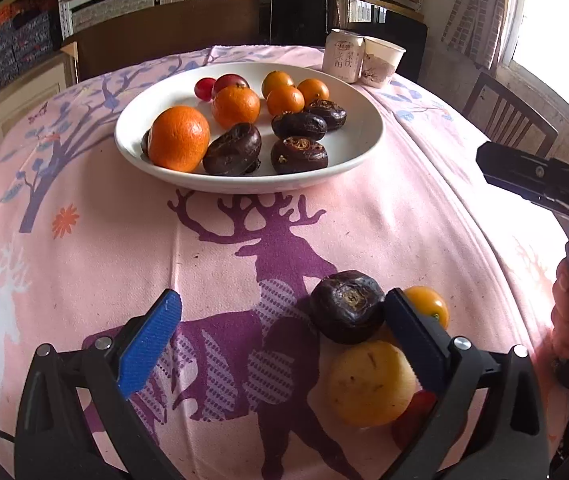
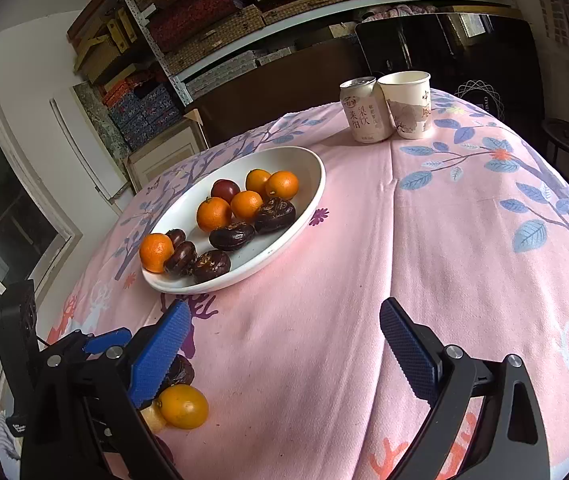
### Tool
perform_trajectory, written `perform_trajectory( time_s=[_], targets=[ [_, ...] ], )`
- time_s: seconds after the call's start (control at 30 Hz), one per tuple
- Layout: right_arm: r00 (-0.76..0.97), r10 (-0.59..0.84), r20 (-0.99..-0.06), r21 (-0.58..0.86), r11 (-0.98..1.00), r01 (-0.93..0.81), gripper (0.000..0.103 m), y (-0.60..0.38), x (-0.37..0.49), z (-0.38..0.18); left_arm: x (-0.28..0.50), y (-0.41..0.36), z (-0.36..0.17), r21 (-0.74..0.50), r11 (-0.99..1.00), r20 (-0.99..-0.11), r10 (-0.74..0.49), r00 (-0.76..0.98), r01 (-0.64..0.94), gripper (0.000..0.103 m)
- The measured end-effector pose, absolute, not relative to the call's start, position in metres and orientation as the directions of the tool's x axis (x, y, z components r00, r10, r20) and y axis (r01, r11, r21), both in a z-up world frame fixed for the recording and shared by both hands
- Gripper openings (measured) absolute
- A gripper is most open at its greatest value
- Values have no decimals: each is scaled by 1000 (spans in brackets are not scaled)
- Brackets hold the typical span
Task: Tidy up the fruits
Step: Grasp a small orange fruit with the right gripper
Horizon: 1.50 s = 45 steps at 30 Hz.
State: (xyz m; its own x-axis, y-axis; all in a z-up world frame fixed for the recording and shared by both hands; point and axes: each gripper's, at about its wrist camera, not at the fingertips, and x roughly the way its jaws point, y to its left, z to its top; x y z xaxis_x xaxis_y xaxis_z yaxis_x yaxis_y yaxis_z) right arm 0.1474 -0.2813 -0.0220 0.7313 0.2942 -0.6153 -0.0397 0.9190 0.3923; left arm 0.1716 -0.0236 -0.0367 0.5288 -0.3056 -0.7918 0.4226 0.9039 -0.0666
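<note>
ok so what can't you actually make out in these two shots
- Red round fruit, left wrist view: mostly behind the left gripper's right finger and the pale yellow fruit; kind unclear.
- Dark brown water chestnut on the cloth, right wrist view: mostly behind the right gripper's blue left pad.
- Right gripper, left wrist view: cut off by the edge.
- White drink can: small print unreadable.
</note>
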Motion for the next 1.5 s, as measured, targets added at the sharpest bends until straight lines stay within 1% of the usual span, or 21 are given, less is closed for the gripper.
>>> perform_trajectory(
  time_s=[0.1,0.13,0.27,0.37,0.4,0.53,0.6,0.87,1.0,1.07,1.13,1.2,1.27,1.4,1.5],
  targets=[
    [731,294,-615,393,919,-39,97,-281,147,-22,177,-8,-31,16,949,-770,-189,610,314,99],
    [732,295,-614,394,918,-40,97,-281,147,-22,179,-1,-29,19,959,-763,-169,624,283,99],
    [731,304,-611,397,916,-49,97,-281,147,-21,183,23,-18,-55,978,-735,-177,655,202,99],
    [723,315,-615,387,919,-71,97,-276,147,-22,182,23,-17,-92,971,-731,-217,647,221,99],
    [719,319,-618,383,920,-80,97,-273,146,-22,181,20,-18,-84,969,-735,-219,642,234,99],
    [671,377,-639,400,907,-129,97,-262,139,-29,178,4,-23,7,966,-745,-166,646,257,99],
    [654,395,-645,391,906,-162,97,-255,133,-31,177,4,-22,11,967,-740,-164,652,255,99],
    [612,371,-698,228,926,-301,97,-211,114,-38,180,20,-18,-67,975,-733,-192,653,212,99],
    [593,333,-733,197,938,-284,96,-207,118,-45,181,18,-19,-67,974,-737,-195,647,218,99],
    [607,313,-730,203,948,-245,96,-215,120,-44,180,15,-20,-55,973,-739,-192,646,225,99],
    [667,261,-698,185,965,-184,92,-227,118,-38,179,12,-20,-45,972,-738,-189,648,233,99],
    [690,258,-676,209,965,-156,91,-238,119,-34,178,11,-20,-42,971,-737,-190,648,237,99],
    [678,280,-680,221,959,-175,87,-236,119,-35,178,10,-21,-42,970,-742,-192,643,240,99],
    [651,296,-699,182,954,-237,80,-220,122,-39,178,7,-23,-31,968,-749,-188,635,251,99],
    [641,310,-702,198,950,-243,73,-220,123,-41,176,3,-24,-15,965,-751,-183,634,262,99]
  ],
)
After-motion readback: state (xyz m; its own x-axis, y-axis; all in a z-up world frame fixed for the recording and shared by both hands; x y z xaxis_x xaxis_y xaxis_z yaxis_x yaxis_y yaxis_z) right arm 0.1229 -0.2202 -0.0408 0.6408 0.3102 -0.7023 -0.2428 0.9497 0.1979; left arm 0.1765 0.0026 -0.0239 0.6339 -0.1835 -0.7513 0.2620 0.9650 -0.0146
